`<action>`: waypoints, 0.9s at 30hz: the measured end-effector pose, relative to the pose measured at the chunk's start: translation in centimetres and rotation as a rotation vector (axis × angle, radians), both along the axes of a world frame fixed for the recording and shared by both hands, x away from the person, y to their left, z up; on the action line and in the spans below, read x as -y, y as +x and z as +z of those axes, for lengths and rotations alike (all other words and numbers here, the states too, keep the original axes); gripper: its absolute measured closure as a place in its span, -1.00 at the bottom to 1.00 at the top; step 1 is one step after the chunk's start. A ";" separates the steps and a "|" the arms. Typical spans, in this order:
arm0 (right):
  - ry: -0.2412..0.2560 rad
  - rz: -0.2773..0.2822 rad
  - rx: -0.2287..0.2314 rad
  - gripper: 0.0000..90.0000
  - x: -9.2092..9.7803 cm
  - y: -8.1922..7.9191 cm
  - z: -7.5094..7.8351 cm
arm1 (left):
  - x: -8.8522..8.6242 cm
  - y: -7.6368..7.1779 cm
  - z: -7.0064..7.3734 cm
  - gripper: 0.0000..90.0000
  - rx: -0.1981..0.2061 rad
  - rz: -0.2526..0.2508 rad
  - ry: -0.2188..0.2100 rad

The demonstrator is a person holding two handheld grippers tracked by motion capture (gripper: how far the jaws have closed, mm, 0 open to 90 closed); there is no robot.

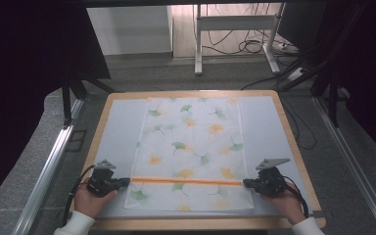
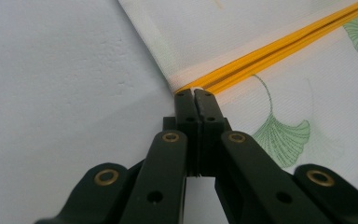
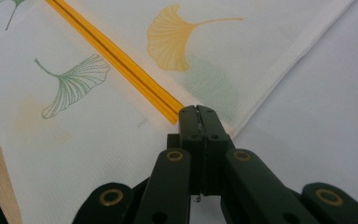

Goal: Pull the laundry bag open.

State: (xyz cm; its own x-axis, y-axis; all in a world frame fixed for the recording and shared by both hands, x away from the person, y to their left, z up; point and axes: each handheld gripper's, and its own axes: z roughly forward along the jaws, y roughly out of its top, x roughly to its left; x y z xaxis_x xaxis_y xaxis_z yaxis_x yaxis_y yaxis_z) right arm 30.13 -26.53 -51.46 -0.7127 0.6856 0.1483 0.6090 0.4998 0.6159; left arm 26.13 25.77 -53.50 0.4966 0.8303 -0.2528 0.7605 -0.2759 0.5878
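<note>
The high view is showing the whole layout: the cloth (image 1: 191, 152) is lying flat on the bench (image 1: 120, 127), with the left claw (image 1: 127, 182) and right claw (image 1: 245, 183) sitting at opposite ends of its orange zip strip (image 1: 186, 180).

The left gripper view is resolving what the high view cannot: the left claw (image 2: 195, 94) is standing with its jaws pressed together, tips pinching the end of the zip strip (image 2: 279, 44) at the hem. The right gripper view is showing the right claw (image 3: 197, 110) likewise closed on the opposite end of the strip (image 3: 116, 58).

The cloth is a fine woven fabric printed with green and orange ginkgo leaves; its hems are stitched flat. Bare pale bench surface is lying just outboard of each claw, and the wooden bench edge (image 1: 200, 223) is running near, behind both claws.
</note>
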 end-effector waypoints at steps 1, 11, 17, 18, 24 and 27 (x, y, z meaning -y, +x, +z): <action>0.001 0.000 -0.001 1.00 0.0 0.0 0.0 | -0.1 0.0 0.0 1.00 -0.002 0.001 -0.008; 0.000 0.002 0.001 1.00 0.0 0.0 0.0 | -0.3 0.0 0.1 1.00 0.031 -0.020 -0.028; -0.004 0.001 0.012 0.99 -0.1 -0.2 0.2 | -0.4 -0.7 1.0 1.00 0.066 -0.043 -0.060; -0.003 0.000 0.018 0.99 0.0 -0.3 0.4 | -0.4 -0.7 1.0 0.97 0.066 -0.043 -0.060; 0.047 0.007 0.079 0.68 -0.1 -0.5 1.5 | 0.4 -1.8 3.2 0.42 0.155 -0.062 -0.072; 0.055 0.012 0.110 0.50 -0.3 -0.4 1.8 | 0.6 -1.7 4.1 -0.02 0.189 -0.047 -0.081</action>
